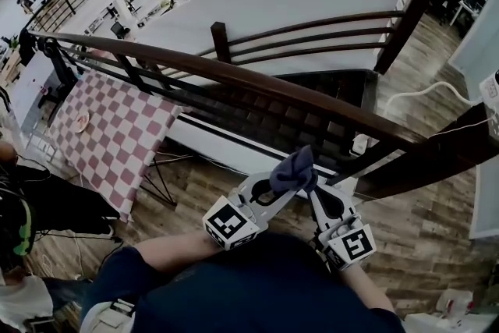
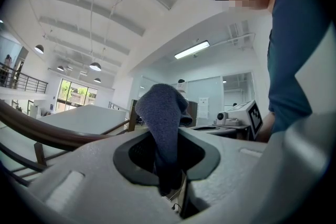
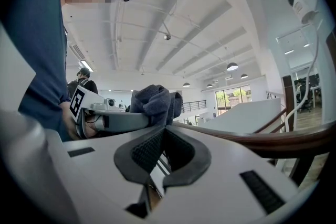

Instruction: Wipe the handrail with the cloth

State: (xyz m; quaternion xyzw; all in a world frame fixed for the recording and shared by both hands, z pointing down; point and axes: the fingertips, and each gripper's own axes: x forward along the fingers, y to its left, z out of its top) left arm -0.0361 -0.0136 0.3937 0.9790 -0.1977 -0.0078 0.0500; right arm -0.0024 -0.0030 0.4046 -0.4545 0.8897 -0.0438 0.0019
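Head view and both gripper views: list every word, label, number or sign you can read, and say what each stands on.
No words or numbers can be read in any view.
Marker cubes on the left gripper and right gripper: black-and-white square patterns only, no letters.
White sheet on the wall, left gripper view: print too small to read.
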